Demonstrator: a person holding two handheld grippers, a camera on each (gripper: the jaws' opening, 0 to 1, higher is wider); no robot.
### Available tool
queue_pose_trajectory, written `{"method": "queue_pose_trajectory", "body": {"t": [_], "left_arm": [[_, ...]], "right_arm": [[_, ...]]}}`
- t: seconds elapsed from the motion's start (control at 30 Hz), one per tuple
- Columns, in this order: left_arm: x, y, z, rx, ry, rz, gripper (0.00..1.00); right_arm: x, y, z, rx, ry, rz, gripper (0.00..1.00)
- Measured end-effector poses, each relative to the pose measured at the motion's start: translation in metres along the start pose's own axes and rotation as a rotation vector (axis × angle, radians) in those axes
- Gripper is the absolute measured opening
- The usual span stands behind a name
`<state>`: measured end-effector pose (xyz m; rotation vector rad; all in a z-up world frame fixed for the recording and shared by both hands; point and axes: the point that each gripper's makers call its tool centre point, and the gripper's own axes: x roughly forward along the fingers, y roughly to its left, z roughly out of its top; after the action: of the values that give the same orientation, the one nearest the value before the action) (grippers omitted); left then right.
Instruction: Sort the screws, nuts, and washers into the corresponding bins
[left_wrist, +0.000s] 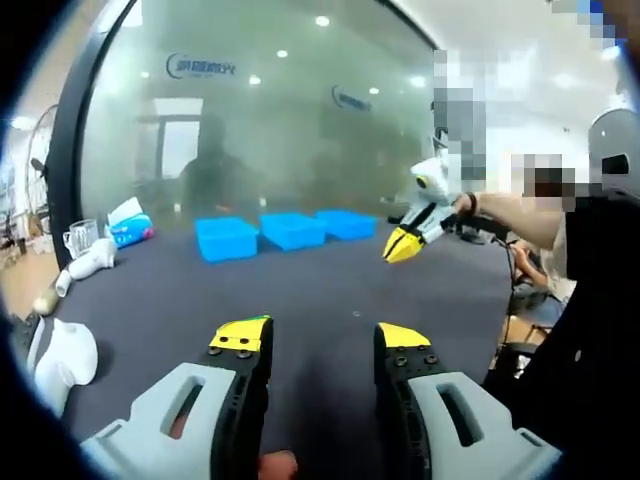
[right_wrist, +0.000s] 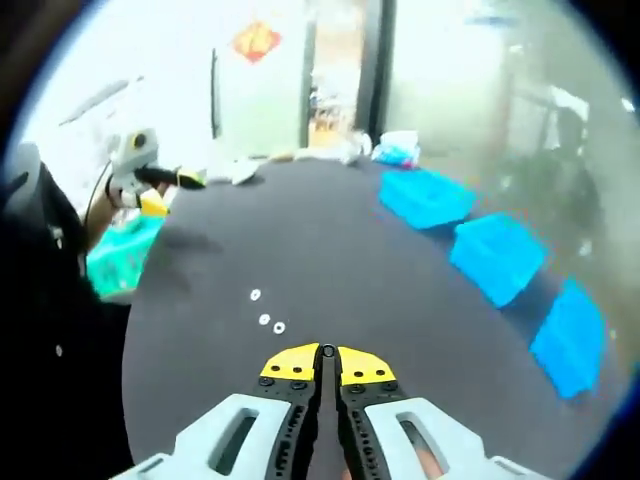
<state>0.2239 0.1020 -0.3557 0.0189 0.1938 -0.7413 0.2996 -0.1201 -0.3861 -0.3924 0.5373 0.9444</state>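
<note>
Left gripper view: left gripper (left_wrist: 320, 338), yellow-tipped grey jaws apart, holding nothing, above dark matte tabletop (left_wrist: 330, 280). Three blue rectangular plastic bins (left_wrist: 284, 230) in row at far edge; contents not visible. Right gripper view: three small round pale washers (right_wrist: 266, 313) loose on tabletop, just ahead of right gripper (right_wrist: 327, 353), jaws together, empty.

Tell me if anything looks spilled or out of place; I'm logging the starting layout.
Three small pale ring-shaped washers lie loose on the dark grey table, well apart from the three blue plastic bins lined up along its far side. Nothing looks tipped or damaged.
</note>
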Motion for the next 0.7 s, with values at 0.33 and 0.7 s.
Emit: {"method": "queue_pose_trajectory", "body": {"t": [0.33, 0.7], "left_arm": [[-0.001, 0.005, 0.011, -0.014, -0.038, 0.029, 0.39], [-0.002, 0.007, 0.019, -0.02, -0.064, 0.046, 0.39]], "right_arm": [[-0.032, -0.008, 0.012, 0.097, -0.247, -0.163, 0.03], [-0.067, -0.014, 0.032, 0.118, -0.434, -0.322, 0.03]]}}
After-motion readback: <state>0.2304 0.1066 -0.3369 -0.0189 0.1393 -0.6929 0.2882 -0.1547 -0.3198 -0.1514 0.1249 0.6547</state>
